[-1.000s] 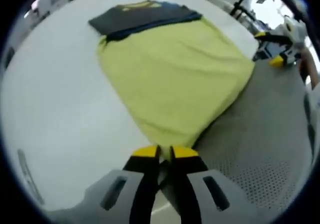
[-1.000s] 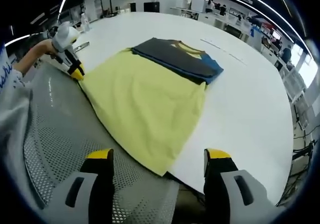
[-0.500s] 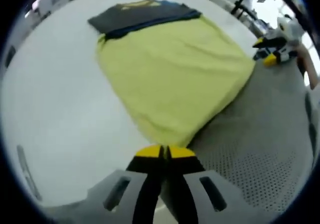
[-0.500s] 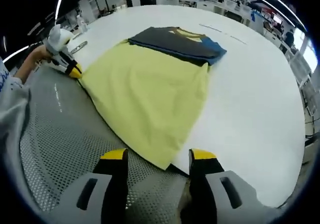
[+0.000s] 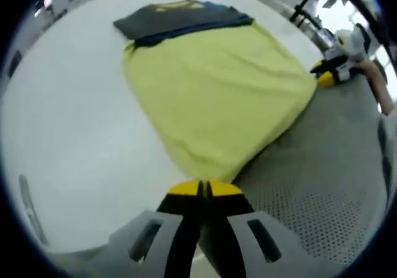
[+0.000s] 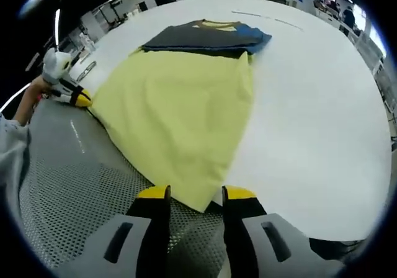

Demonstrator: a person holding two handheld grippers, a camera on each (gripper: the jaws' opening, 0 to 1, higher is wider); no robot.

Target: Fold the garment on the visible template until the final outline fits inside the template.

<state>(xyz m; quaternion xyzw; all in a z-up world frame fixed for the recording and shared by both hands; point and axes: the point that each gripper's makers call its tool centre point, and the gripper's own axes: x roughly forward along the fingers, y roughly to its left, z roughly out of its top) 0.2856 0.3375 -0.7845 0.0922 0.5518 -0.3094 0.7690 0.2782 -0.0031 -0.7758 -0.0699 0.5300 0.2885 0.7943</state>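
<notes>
A yellow-green garment (image 5: 217, 92) (image 6: 180, 110) lies flat on the white table (image 5: 74, 123) (image 6: 310, 104). At its far end lies a dark grey and blue piece (image 5: 180, 18) (image 6: 205, 37) with a yellow collar; I cannot tell whether it is part of the same garment. My left gripper (image 5: 200, 188) is shut, its yellow tips pinched on one near corner; from the right gripper view it (image 6: 79, 97) sits at the hem's left corner. My right gripper (image 6: 195, 194) is open, jaws close on either side of the other near corner, and it (image 5: 325, 78) also appears at the hem's right end.
A grey perforated surface (image 5: 322, 172) (image 6: 68, 191) runs under the garment's near hem, between me and the table. A person's hand (image 6: 31, 98) and pale sleeve (image 6: 9, 147) hold the left gripper. Desks and lights stand far behind the table.
My right gripper's jaws have narrowed from wide apart to a small gap around the near corner. My left gripper's jaws went from slightly apart to shut.
</notes>
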